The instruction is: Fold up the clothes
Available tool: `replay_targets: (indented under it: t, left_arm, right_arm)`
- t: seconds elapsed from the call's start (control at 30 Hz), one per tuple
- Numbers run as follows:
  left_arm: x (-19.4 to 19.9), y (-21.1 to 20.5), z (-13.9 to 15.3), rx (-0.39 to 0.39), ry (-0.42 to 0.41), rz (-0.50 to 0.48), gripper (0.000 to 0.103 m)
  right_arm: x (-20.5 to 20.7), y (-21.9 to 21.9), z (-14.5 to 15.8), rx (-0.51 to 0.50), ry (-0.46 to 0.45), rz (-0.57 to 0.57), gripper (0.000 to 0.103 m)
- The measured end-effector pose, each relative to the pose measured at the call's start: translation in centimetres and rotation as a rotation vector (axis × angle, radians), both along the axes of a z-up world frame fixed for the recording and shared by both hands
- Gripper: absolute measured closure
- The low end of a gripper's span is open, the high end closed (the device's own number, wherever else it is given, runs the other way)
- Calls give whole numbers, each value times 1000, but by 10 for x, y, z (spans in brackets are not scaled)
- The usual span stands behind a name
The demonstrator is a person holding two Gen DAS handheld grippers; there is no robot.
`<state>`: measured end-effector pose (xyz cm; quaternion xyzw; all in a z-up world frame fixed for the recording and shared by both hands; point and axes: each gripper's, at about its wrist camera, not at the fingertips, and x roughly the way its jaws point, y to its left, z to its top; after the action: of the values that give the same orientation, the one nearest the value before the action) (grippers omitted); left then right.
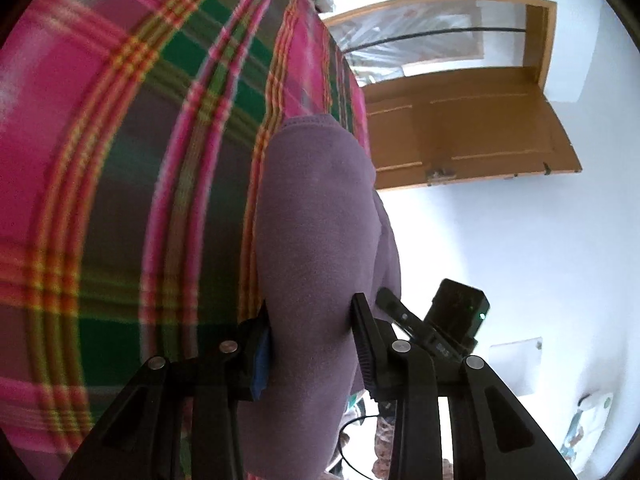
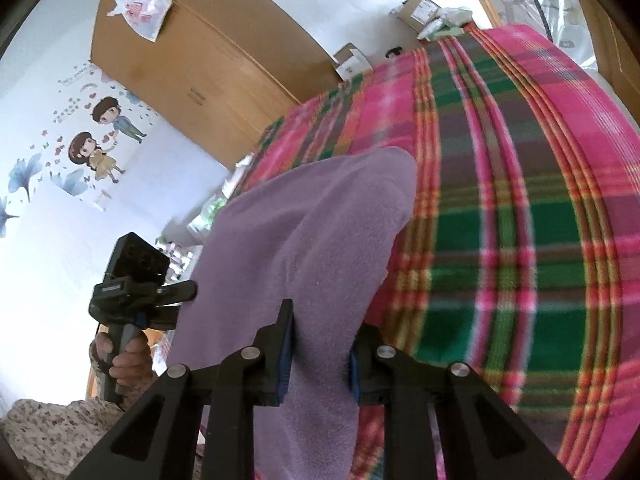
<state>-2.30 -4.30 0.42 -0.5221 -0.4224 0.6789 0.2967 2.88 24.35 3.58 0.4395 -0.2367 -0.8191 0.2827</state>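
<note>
Garment: a purple fleece garment (image 1: 316,248) is hanging lifted above a plaid blanket (image 1: 120,160), its cloth running away from both tools toward 12 o'clock in each wrist view.

Left gripper (image 1: 310,344): its jaws are closing narrowly on a fold of the purple fleece, the cloth filling the gap between them.

Right gripper (image 2: 322,354): it is pinching another part of the same fleece, jaws narrow with cloth between the pads.

Key relation: the garment's long axis is lying straight ahead of both tools; neither hand looks nearer, each gripping its own near edge, so the coming fold appears to depend on carrying these held edges forward toward the far end at 12 o'clock.

Other tool in view: from the right wrist, the left gripper's body is showing at 8 o'clock, a hand (image 2: 128,364) wrapping its handle.

Surroundings: a wooden door (image 1: 472,128) is standing open at 1 o'clock of the left view; a wooden wardrobe (image 2: 192,52) is rising at 11 o'clock of the right view.
</note>
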Motion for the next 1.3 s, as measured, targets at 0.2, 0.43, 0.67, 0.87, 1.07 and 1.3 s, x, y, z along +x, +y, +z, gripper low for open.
replay_targets:
  t: [0.2, 0.43, 0.67, 0.87, 1.07, 1.3]
  left_arm:
    - [-16, -28, 10, -26, 11, 51, 67]
    - [-26, -75, 9, -48, 14, 129, 67]
    - [-44, -112, 5, -85, 11, 190, 67]
    - [-67, -159, 1, -133, 18, 225, 67]
    - [-90, -188, -1, -158, 26, 254, 67]
    - [-115, -204, -6, -190, 25, 282, 67]
  right_arm:
    - [-31, -26, -1, -27, -13, 15, 81]
    - [-74, -60, -6, -34, -37, 51, 81]
    - [-118, -98, -13, -23, -53, 75, 81]
    - [-150, -127, -16, -22, -54, 78, 80]
    - [-179, -155, -17, -16, -40, 73, 81]
    - [-206, -173, -30, -16, -56, 60, 81]
